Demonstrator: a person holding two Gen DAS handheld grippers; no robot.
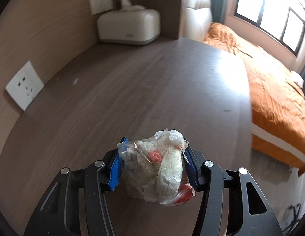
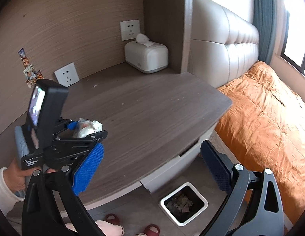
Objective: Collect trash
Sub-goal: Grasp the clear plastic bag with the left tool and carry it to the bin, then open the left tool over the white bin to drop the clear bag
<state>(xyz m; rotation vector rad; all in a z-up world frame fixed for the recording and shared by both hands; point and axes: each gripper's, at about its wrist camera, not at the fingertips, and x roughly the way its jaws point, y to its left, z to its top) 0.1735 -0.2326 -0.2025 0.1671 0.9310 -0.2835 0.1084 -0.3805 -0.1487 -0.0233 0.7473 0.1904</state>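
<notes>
Left gripper [image 1: 153, 169]: jaws were clamped on a crumpled wad of plastic wrappers [image 1: 156, 167], clear and white film with red-orange patches, pinched between the blue pads [image 1: 114, 174]. The wad was held above the near part of the wooden desk [image 1: 142, 90], not touching it. In the right wrist view the same gripper [image 2: 85, 130] appeared at the left over the desk's near-left edge, its handle gripped by the person's hand [image 2: 16, 177] in a white sleeve, the wad [image 2: 88, 128] showing between its fingers.

Right gripper [image 2: 150, 173]: jaws stood wide apart and held nothing; blue pads [image 2: 88, 169] framed the desk's near edge and the floor beneath.

Trash bin [image 2: 184, 203]: white-rimmed, dark inside, square, stood on the floor below the desk's near-right edge, with scraps of litter in it.

Desk fixtures: a white tissue box [image 1: 129, 26] sat in the far corner of the desk against the wood-panel wall; two white wall sockets [image 1: 24, 85] were set in the wall, one at the left, one beside the tissue box. Small picture stickers [image 2: 29, 70] were stuck on the wall at the far left.

Right of desk: a bed with an orange cover [image 2: 270, 122] and a padded cream headboard [image 2: 223, 45]; windows [image 1: 270, 13] beyond.

Floor, near: red slippers [image 2: 151, 230].
</notes>
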